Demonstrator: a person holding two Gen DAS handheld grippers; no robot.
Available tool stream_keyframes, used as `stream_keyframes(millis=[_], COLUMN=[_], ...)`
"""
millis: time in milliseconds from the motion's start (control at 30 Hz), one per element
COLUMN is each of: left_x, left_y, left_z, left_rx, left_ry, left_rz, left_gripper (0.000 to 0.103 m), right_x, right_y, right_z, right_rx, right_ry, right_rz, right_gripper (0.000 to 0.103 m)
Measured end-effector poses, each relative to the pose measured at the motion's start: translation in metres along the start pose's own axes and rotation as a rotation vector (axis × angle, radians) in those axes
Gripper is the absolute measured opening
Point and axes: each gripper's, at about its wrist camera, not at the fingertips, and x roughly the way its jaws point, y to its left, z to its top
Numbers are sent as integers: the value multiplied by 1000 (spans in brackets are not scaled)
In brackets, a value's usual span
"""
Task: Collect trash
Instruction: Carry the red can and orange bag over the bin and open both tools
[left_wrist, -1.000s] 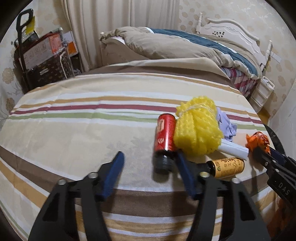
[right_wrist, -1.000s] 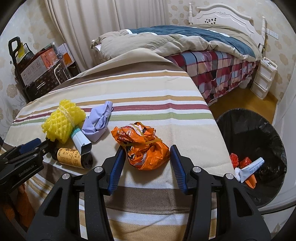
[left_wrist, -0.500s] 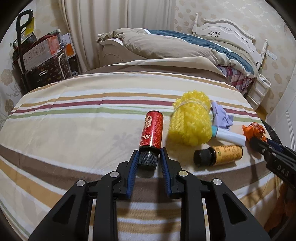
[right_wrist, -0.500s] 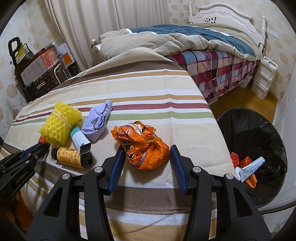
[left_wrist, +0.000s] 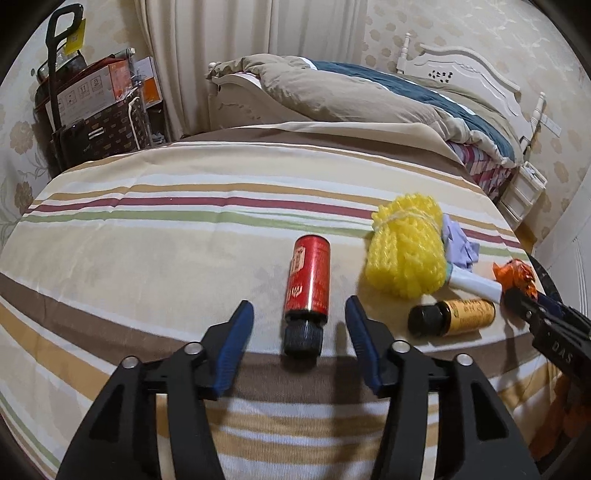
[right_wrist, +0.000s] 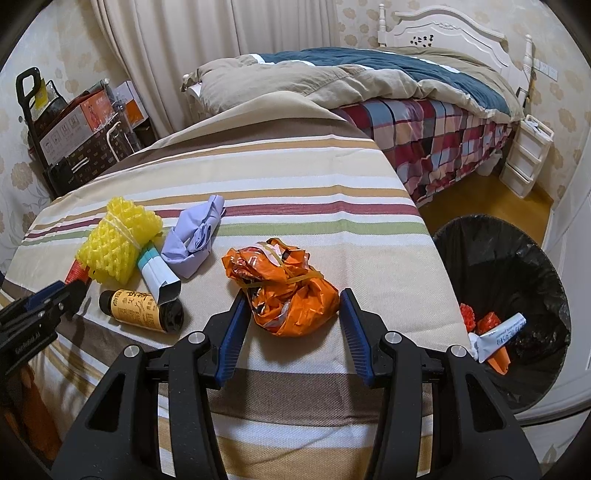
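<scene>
A red bottle with a black cap (left_wrist: 308, 291) lies on the striped cloth, cap toward me. My left gripper (left_wrist: 300, 321) is open, its fingers on either side of the cap end, not touching. A crumpled orange bag (right_wrist: 288, 288) lies between the open fingers of my right gripper (right_wrist: 291, 314). A yellow foam net (right_wrist: 118, 240), a yellow bottle (right_wrist: 142, 304), a white tube box (right_wrist: 159, 277) and a lilac wrapper (right_wrist: 194, 236) lie to the left. The black-lined bin (right_wrist: 506, 280) stands at the right, holding some trash.
The striped table (left_wrist: 147, 258) ends at the right above the bin. A bed (right_wrist: 406, 85) stands behind. A cart with boxes (left_wrist: 92, 110) is at the far left. A white drawer unit (right_wrist: 524, 162) is beside the bed.
My left gripper had closed around the red bottle's cap half a second ago and has now opened again; the bottle lies turned, cap toward me. The right gripper has not moved.
</scene>
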Motion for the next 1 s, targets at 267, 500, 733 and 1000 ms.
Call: stream_keyframes(millis=[267,500,733,1000], left_x=[7,4,-7,-38], left_y=[-2,-3,-5,-31], left_z=[5,2,-4,-13], left_rx=[30,43,33,58], left_ry=[1,-7,-18,-72], left_rz=[8,-2,-14,-67], left_gripper=[33,27,27,27], right_x=[0,-4,-16,-40], right_y=[0,2,-2,-20], right_z=[0,-3,-9,-24], right_rx=[-2,-2,3,34], right_ry=[1,-10,-28,-60], right_rz=[-1,-6,-6,-24], right_gripper=[48,46,46,46])
